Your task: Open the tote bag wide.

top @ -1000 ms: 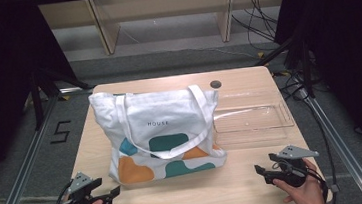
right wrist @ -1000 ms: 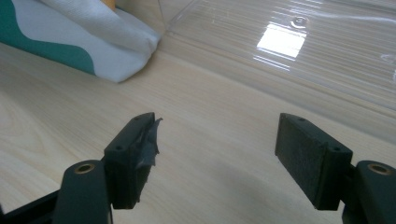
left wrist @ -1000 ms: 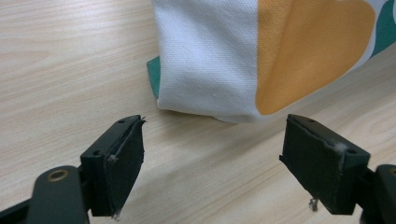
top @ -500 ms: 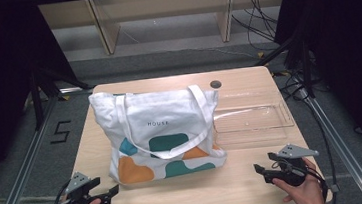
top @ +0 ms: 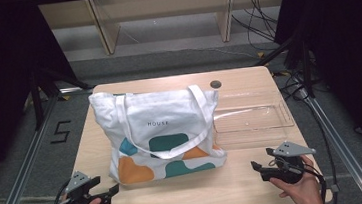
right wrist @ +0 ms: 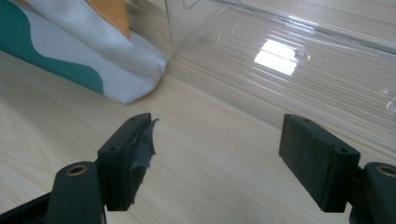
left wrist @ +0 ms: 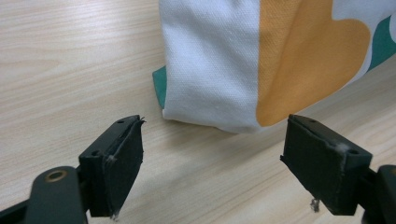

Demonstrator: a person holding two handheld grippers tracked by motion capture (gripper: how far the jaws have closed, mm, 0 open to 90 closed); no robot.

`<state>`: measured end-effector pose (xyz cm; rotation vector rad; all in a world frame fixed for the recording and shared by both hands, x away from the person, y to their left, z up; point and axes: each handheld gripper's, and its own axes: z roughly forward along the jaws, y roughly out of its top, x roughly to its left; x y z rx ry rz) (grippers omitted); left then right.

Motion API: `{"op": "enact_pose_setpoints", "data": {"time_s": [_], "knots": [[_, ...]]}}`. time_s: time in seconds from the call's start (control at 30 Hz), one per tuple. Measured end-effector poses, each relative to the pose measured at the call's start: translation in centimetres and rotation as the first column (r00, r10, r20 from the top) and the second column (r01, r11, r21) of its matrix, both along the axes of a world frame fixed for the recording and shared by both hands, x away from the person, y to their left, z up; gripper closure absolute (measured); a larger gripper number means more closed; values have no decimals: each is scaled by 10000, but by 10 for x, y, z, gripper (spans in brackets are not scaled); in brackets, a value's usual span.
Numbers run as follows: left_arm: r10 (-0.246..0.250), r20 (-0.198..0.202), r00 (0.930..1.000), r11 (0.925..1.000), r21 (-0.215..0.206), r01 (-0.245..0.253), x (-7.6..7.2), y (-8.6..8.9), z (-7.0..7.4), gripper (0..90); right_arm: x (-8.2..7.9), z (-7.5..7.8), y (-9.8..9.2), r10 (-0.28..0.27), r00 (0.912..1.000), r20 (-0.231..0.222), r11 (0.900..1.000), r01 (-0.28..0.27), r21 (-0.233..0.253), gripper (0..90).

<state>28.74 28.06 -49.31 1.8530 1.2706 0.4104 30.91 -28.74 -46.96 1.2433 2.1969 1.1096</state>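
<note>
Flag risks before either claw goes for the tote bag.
1. The left claw faces the tote bag at a folded corner; it may pinch one layer only, so the bag drags.
2. The clear tray touches the bag's right side; pulling the bag could shift it.
3. The handles lie loose and might snag.

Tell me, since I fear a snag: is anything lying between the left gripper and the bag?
Nothing visible. The left gripper has its jaws open, and bare table runs up to the near corner of the bag.
</note>
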Motion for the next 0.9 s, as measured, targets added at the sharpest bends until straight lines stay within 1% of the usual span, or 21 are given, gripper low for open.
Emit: {"op": "enact_pose_setpoints", "data": {"time_s": [0.03, 0.07, 0.17, 0.2, 0.27, 0.3, 0.37, 0.4, 0.43, 0.47, 0.5, 0.53, 0.57, 0.6, 0.63, 0.67, 0.7, 0.73, 0.77, 0.8, 0.9], "knots": [[-51, -33, 10000, 9999, 87, 51, 0, 0, 1, 195, -1, 1, 1, -102, 9998, -144, 9998, 104, 166, 276], [-133, 63, 9999, 9999, 99, 133, 0, 0, 1, 195, 0, 0, 1, -35, 10000, -73, 9996, 37, 272, 286], [-123, 48, 9999, 9998, 183, 123, 0, -1, 1, 196, 3, 3, 1, 95, 9999, -48, 9995, -93, 290, 298], [-63, 21, 10000, 10000, 50, 63, -1, 0, 0, 196, 3, 6, 2, 31, 9999, -118, 9998, -28, 201, 298], [-67, 101, 9999, 9999, 92, 66, -2, 1, 2, 196, 3, 12, 4, -71, 9999, 91, 9993, 68, 375, 306], [-67, 101, 9999, 9999, 92, 66, -2, 1, 2, 196, 5, 15, 3, 169, 9994, 296, 9993, -178, 327, 306], [-47, 137, 9999, 10000, -3, 47, -1, 2, 4, 196, 4, 19, 6, 107, 9998, 174, 9987, -116, 498, 327], [-79, 202, 9998, 10000, 62, 78, 0, 2, 6, 196, 4, 27, 10, 31, 9993, 378, 9976, -57, 686, 338], [-96, 262, 9996, 10000, -17, 97, 0, 2, 7, 195, 4, 31, 10, 134, 9991, 392, 9974, -161, 701, 352], [-65, 274, 9996, 9999, 117, 62, 0, 2, 9, 196, 7, 34, 11, 376, 9976, 589, 9970, -415, 661, 356], [-65, 274, 9996, 9999, 117, 62, 0, 2, 9, 196, 7, 34, 11, 376, 9976, 589, 9970, -415, 661, 356], [-61, 347, 9994, 10000, -46, 62, 2, 2, 11, 195, 6, 44, 17, 345, 9977, 585, 9975, -380, 588, 360], [-73, 339, 9994, 10000, -52, 74, 2, 2, 13, 193, 7, 46, 18, 313, 9963, 799, 9976, -361, 588, 363], [-291, 359, 9989, 9995, 95, 288, 4, 3, 15, 184, 8, 51, 20, 459, 9961, 754, 9966, -509, 652, 365], [-142, 330, 9994, 9999, 103, 138, 4, 3, 16, 180, 8, 56, 22, 446, 9959, 782, 9962, -502, 718, 369], [-125, 357, 9993, 9999, 91, 122, 4, 3, 18, 180, 9, 60, 24, 523, 9939, 973, 9967, -580, 569, 376], [-170, 449, 9988, 9998, -32, 172, 5, 2, 19, 180, 10, 64, 26, 563, 9935, 986, 9967, -617, 525, 379], [-321, 497, 9982, 9995, 91, 317, 5, 2, 21, 180, 11, 68, 29, 570, 9920, 1130, 9965, -634, 539, 380], [-307, 509, 9982, 9995, 23, 306, 6, 2, 22, 180, 11, 72, 30, 701, 9922, 1035, 9956, -760, 543, 383], [-271, 523, 9983, 9996, -37, 273, 6, 1, 24, 180, 12, 75, 32, 696, 9911, 1133, 9956, -762, 549, 387], [-392, 585, 9975, 9992, 0, 393, 8, 1, 28, 180, 13, 81, 36, 809, 9906, 1107, 9941, -883, 632, 394]]}}
